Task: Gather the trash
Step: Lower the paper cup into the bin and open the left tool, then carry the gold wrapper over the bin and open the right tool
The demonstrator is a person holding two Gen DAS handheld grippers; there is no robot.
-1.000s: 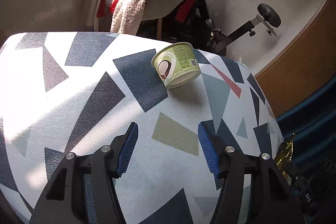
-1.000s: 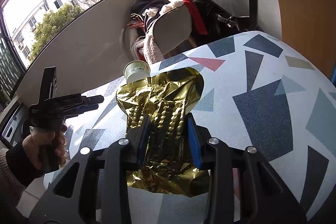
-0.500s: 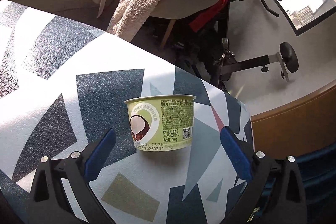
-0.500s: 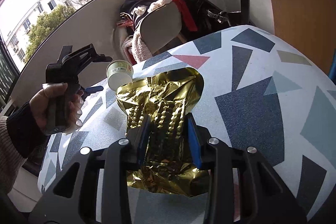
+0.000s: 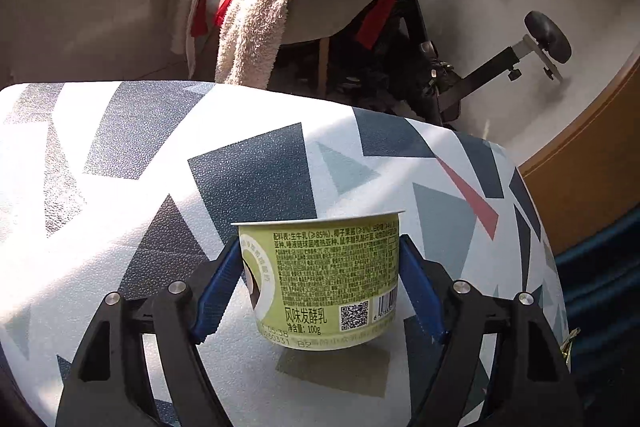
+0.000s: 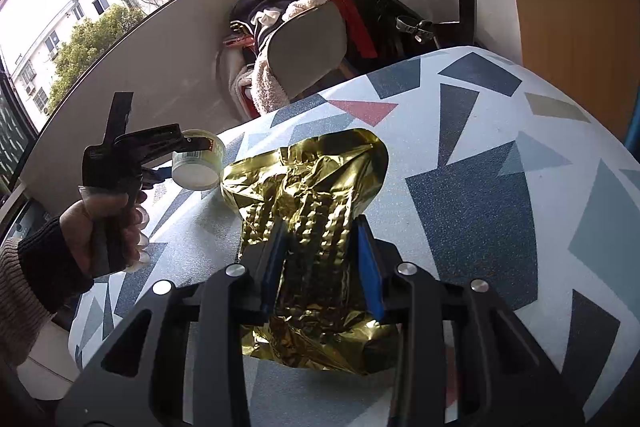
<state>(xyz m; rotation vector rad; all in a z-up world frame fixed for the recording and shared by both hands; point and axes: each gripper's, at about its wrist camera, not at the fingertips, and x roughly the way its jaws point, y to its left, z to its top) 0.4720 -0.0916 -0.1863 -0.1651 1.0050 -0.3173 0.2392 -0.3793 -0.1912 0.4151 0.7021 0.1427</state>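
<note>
your left tool (image 5: 320, 291) closing in around the green yogurt cup (image 5: 324, 283) on the table (image 5: 120, 155), pads right beside its sides, can't tell if they're pressing yet, your right tool (image 6: 320, 259) clenching the crumpled gold foil bag (image 6: 312, 195)

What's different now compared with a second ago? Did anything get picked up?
The left gripper has come forward to the green yogurt cup, and its jaws have just been closing, so the blue pads now sit against the cup's sides. The cup still stands on the patterned table. The right gripper stays clamped on the gold foil bag, unmoved.
</note>
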